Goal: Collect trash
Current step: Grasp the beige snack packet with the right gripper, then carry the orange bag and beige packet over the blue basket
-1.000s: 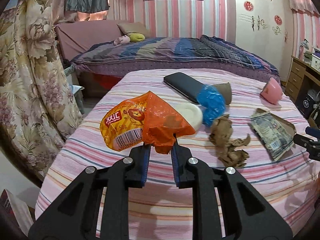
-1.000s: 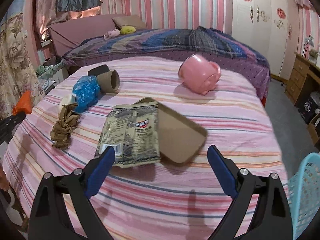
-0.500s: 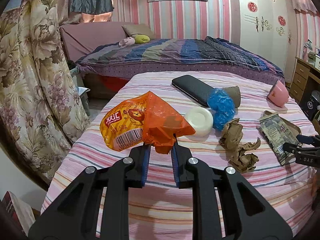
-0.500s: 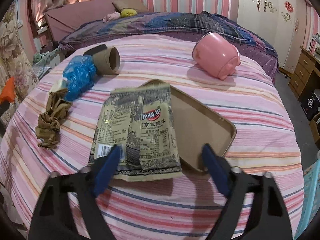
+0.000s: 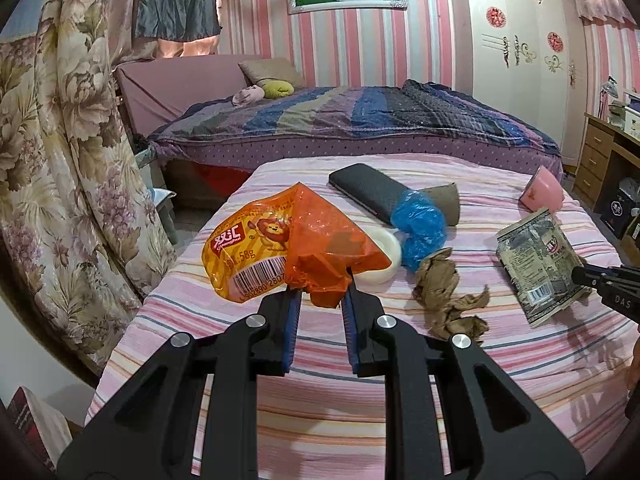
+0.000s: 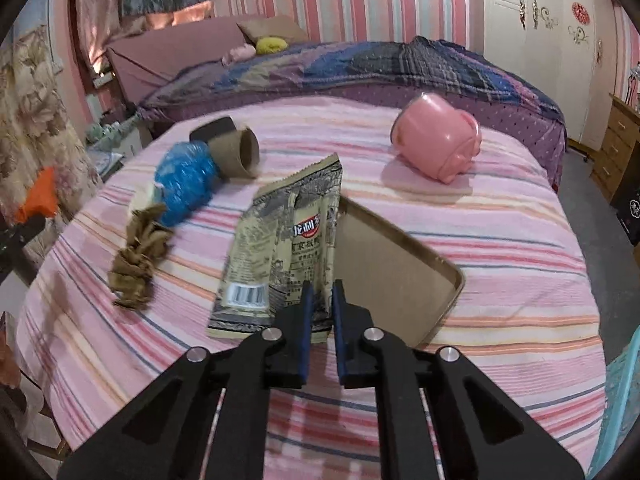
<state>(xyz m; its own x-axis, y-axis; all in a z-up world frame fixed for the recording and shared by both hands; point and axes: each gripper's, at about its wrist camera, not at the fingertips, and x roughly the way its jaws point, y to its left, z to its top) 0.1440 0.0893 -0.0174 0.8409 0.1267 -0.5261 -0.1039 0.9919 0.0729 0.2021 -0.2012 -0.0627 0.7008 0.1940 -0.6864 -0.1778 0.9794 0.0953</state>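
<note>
My left gripper [image 5: 319,294] is shut on an orange snack wrapper [image 5: 288,242] and holds it above the pink striped tablecloth [image 5: 320,368]. My right gripper [image 6: 320,292] is shut on the lower edge of a grey-green snack packet [image 6: 286,248], lifted and tilted above a brown tray [image 6: 384,264]; the packet also shows in the left wrist view [image 5: 540,264]. Crumpled brown paper [image 6: 138,254] and a blue plastic wad [image 6: 186,182] lie on the cloth to the left.
A pink mug [image 6: 436,142] lies on its side at the back right. A brown paper cup [image 6: 240,152], a black case [image 5: 368,192] and a white round lid [image 5: 386,256] lie nearby. A turquoise basket [image 6: 616,408] stands at the right edge. A bed stands behind.
My right gripper moved in, closed on the grey-green packet and lifted it off the tray. My left gripper kept holding the orange wrapper and pulled back a little.
</note>
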